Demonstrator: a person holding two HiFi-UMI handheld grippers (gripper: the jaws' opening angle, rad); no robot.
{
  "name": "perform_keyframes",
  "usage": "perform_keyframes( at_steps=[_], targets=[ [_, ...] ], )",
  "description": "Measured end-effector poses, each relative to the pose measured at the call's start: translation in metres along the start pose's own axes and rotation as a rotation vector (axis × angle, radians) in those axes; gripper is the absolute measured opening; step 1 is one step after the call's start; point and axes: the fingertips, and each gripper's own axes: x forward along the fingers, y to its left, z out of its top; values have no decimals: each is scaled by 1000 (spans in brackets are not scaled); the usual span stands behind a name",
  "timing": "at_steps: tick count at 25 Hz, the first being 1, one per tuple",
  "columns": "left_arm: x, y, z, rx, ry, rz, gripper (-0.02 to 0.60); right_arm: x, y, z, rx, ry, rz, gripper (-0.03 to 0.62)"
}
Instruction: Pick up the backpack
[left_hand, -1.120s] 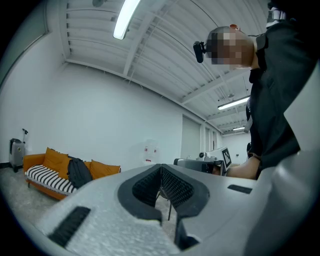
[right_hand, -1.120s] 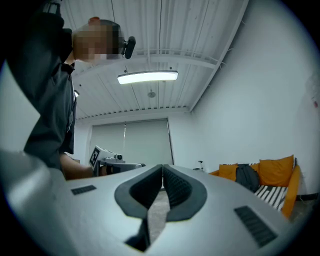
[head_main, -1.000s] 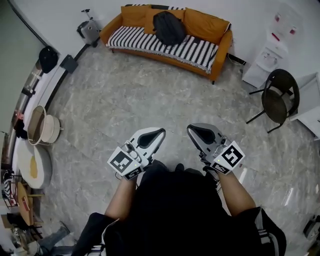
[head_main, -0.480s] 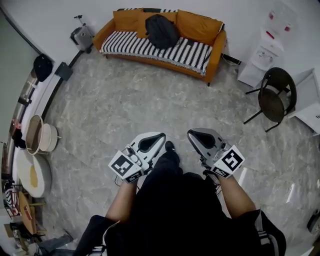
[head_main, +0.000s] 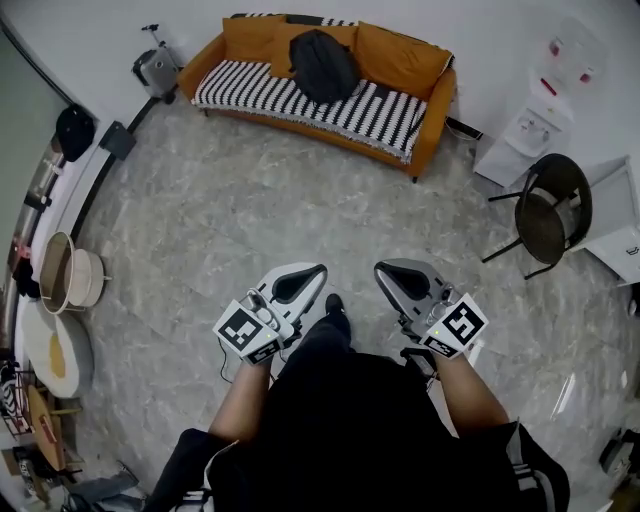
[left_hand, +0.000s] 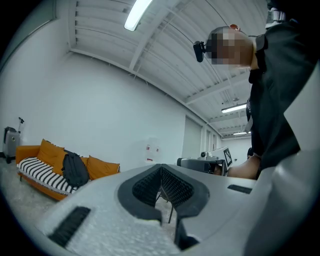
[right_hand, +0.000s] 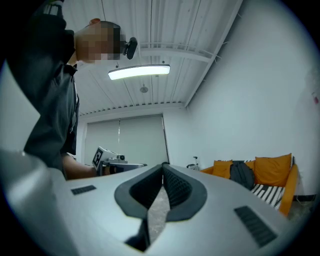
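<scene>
A dark backpack leans against the orange cushions of a sofa with a striped seat, at the far wall. It also shows small at the left in the left gripper view and at the right in the right gripper view. My left gripper and right gripper are held level side by side in front of the person's body, far from the sofa across the floor. Both are shut with nothing between the jaws.
A black chair stands at the right beside a white cabinet. A small suitcase stands left of the sofa. A curved counter with a basket and plates runs along the left. Grey marble floor lies between me and the sofa.
The person has stepped forward: the sofa and backpack sit slightly nearer and shifted left in the head view. Both grippers travelled along, still shut and level.
</scene>
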Motion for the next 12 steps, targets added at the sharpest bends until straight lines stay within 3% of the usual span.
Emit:
perform_keyframes(
  at_steps=[12],
  targets=[
    [39,122,17,-4,-21,19,21,86,-87,7,-2,32,6,26]
  ],
)
